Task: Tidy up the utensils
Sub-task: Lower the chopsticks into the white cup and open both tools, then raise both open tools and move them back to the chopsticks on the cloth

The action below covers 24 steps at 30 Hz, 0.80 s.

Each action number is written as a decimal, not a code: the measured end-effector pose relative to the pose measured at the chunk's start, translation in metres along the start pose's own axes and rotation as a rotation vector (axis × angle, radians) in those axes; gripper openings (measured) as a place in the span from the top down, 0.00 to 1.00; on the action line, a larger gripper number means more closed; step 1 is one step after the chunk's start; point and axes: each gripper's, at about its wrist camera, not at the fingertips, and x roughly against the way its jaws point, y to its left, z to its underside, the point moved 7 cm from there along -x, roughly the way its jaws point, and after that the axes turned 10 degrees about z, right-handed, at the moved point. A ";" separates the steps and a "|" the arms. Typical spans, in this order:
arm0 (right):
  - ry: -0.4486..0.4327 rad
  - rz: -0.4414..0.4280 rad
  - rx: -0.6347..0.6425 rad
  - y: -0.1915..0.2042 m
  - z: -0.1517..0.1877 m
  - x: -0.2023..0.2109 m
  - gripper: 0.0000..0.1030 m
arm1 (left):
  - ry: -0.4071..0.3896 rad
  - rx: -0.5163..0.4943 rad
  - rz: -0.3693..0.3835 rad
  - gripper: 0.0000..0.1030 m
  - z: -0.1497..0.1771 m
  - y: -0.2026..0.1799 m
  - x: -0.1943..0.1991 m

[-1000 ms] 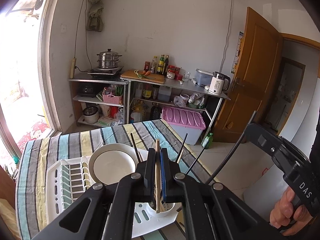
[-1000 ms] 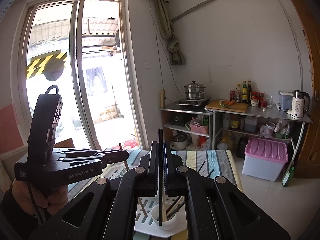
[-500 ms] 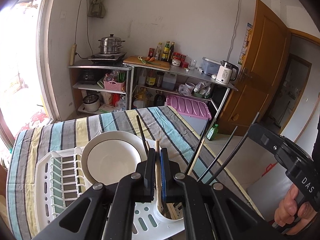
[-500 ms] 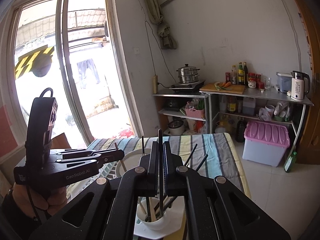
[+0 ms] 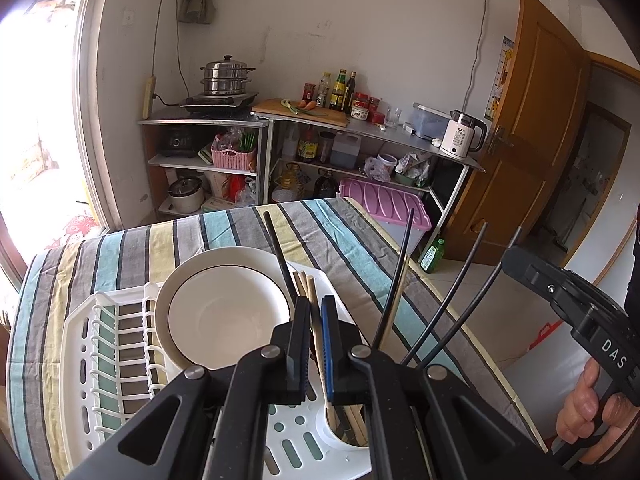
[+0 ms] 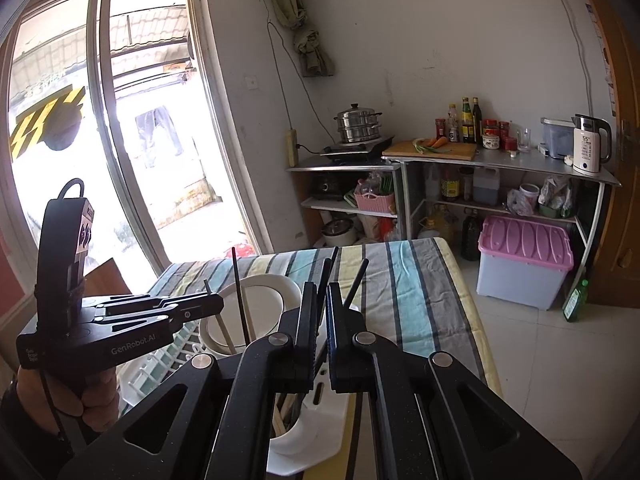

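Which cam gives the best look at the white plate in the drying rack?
Left wrist. The white plate stands on edge in the drying rack, its face and dark rim ring nearly all visible above the left gripper. The right wrist view shows only a slice of the plate, cut by chopsticks and both grippers.

One white plate (image 5: 224, 312), one dish rack (image 5: 86, 364), one utensil cup (image 5: 332, 434), four black chopsticks (image 5: 400, 268).

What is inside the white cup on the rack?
The cup holds chopsticks standing up: black ones and wooden ones. The left claw pinches a wooden one. Their bottom ends and the cup's floor are hidden by its wall and the claws.
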 end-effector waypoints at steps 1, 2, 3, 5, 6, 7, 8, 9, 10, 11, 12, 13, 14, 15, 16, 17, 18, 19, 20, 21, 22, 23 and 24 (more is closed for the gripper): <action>0.003 0.002 0.004 0.000 0.000 0.001 0.96 | -0.001 0.001 0.001 0.95 0.000 0.000 0.000; 0.007 0.006 0.010 0.001 0.000 0.001 0.95 | -0.001 0.004 0.003 0.95 0.000 0.001 0.001; 0.008 0.012 0.016 0.001 0.000 0.000 0.95 | -0.001 0.007 0.006 0.95 0.000 0.000 0.003; 0.002 0.018 0.023 0.002 0.000 0.003 0.86 | -0.001 0.010 0.006 0.94 0.001 0.001 0.005; -0.002 0.016 0.024 0.002 0.001 0.004 0.85 | -0.002 0.009 0.004 0.94 0.001 0.000 0.007; -0.005 0.014 0.025 0.002 0.001 0.006 0.84 | -0.003 0.007 0.003 0.94 0.002 0.000 0.009; -0.007 0.015 0.028 0.002 0.001 0.007 0.84 | -0.005 0.004 0.002 0.94 0.004 0.000 0.012; -0.010 0.016 0.031 0.003 0.001 0.009 0.84 | -0.006 0.001 -0.003 0.94 0.005 -0.001 0.014; -0.012 0.017 0.033 0.003 0.002 0.011 0.84 | -0.008 -0.001 -0.005 0.94 0.005 -0.002 0.016; -0.013 0.018 0.035 0.003 0.002 0.012 0.84 | -0.009 -0.005 -0.004 0.93 0.006 -0.003 0.018; -0.014 0.019 0.037 0.003 0.003 0.014 0.84 | -0.011 -0.008 -0.004 0.93 0.008 -0.004 0.021; -0.016 0.021 0.037 0.002 0.004 0.017 0.84 | -0.013 -0.010 -0.011 0.93 0.010 -0.004 0.025; -0.017 0.021 0.036 0.002 0.005 0.020 0.84 | -0.018 -0.014 -0.018 0.93 0.013 -0.005 0.030; -0.017 0.020 0.034 0.002 0.006 0.022 0.84 | -0.026 -0.018 -0.019 0.93 0.016 -0.007 0.035; -0.019 0.018 0.033 0.002 0.008 0.026 0.84 | -0.034 -0.023 -0.019 0.93 0.020 -0.009 0.041; -0.020 0.015 0.033 0.002 0.010 0.030 0.84 | -0.041 -0.027 -0.021 0.93 0.024 -0.011 0.047; -0.021 0.014 0.034 0.002 0.013 0.035 0.84 | -0.049 -0.031 -0.026 0.93 0.028 -0.013 0.053; -0.022 0.013 0.036 0.002 0.016 0.039 0.84 | -0.058 -0.036 -0.027 0.93 0.034 -0.015 0.060; -0.023 0.010 0.039 0.003 0.020 0.045 0.84 | -0.066 -0.041 -0.026 0.93 0.041 -0.018 0.068; -0.025 0.006 0.042 0.005 0.024 0.050 0.84 | -0.073 -0.044 -0.028 0.93 0.048 -0.021 0.074; -0.027 0.002 0.047 0.007 0.029 0.056 0.84 | -0.081 -0.046 -0.031 0.93 0.055 -0.024 0.082; -0.029 -0.001 0.053 0.009 0.034 0.062 0.84 | -0.089 -0.047 -0.032 0.93 0.062 -0.025 0.089; -0.031 -0.001 0.058 0.010 0.040 0.068 0.84 | -0.095 -0.045 -0.034 0.93 0.071 -0.028 0.096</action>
